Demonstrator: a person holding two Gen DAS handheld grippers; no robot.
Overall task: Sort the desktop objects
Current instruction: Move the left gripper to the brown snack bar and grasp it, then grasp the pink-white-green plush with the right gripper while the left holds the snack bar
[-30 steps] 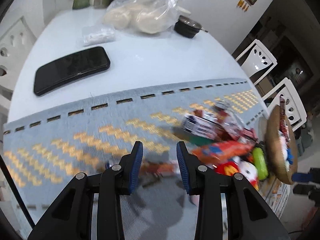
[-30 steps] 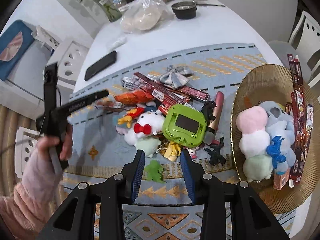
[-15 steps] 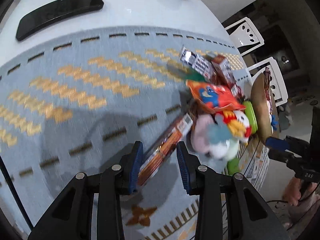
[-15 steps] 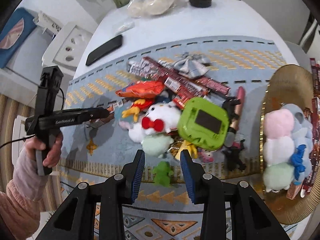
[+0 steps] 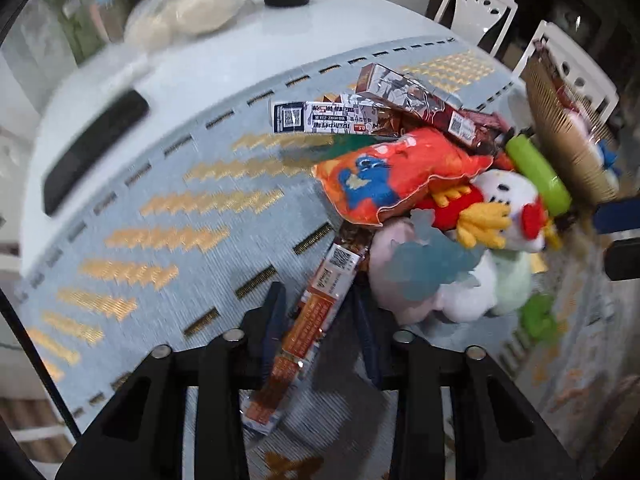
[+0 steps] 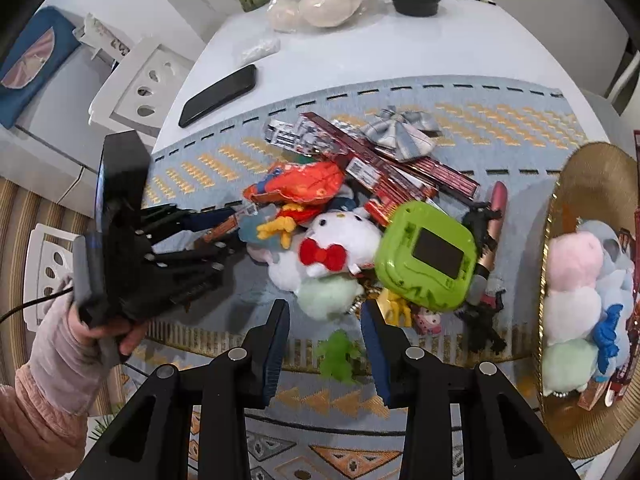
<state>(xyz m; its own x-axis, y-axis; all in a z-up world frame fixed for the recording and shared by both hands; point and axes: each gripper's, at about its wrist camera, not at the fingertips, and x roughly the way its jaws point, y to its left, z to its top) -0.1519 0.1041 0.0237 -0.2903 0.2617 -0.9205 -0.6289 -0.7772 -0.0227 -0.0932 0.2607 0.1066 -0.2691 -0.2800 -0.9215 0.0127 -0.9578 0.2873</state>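
Currently, step: snack stick pickup
Tabletop (image 6: 460,44): mat-covered, toys piled centrally
Snack stick (image 5: 316,312): lying at the pile's left edge, between closing left gripper (image 5: 320,316) fingers; should be squeezed squarely, then lifted clear
Right gripper (image 6: 325,340): fingers apart, hovering empty

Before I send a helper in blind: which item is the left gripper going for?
On the blue patterned mat, find the toy heap's left edge. The long orange snack stick pokes out from under the plush toys, flat and printed, unlike its soft neighbours.
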